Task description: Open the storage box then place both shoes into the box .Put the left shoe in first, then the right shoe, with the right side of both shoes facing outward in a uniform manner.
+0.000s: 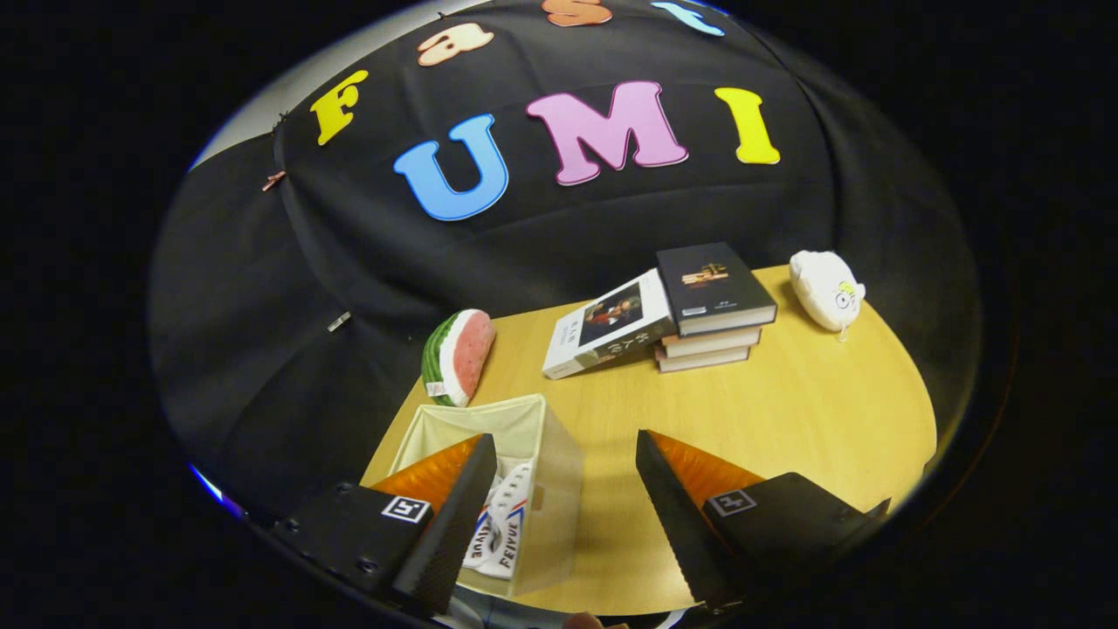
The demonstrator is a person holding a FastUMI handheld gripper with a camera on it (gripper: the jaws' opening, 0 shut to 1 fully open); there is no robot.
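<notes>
A: Storage box (533,454) near left on the table (786,419), lid off, shoe (505,524) already lying inside beside the left finger.
B: Gripper (559,515) spread wide, clamped on nothing.
A: Second shoe?
B: Cannot tell. Probably light and soft; best pinched at the stiffer heel collar. Thin box walls likely to flex if bumped.

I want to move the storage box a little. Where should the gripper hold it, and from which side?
Judging by its pose, grip the thin upright side wall of the storage box, coming down from above, one finger inside and one outside. The box is open-topped, with a shoe inside. The gripper hangs open, its jaws wide apart.
</notes>
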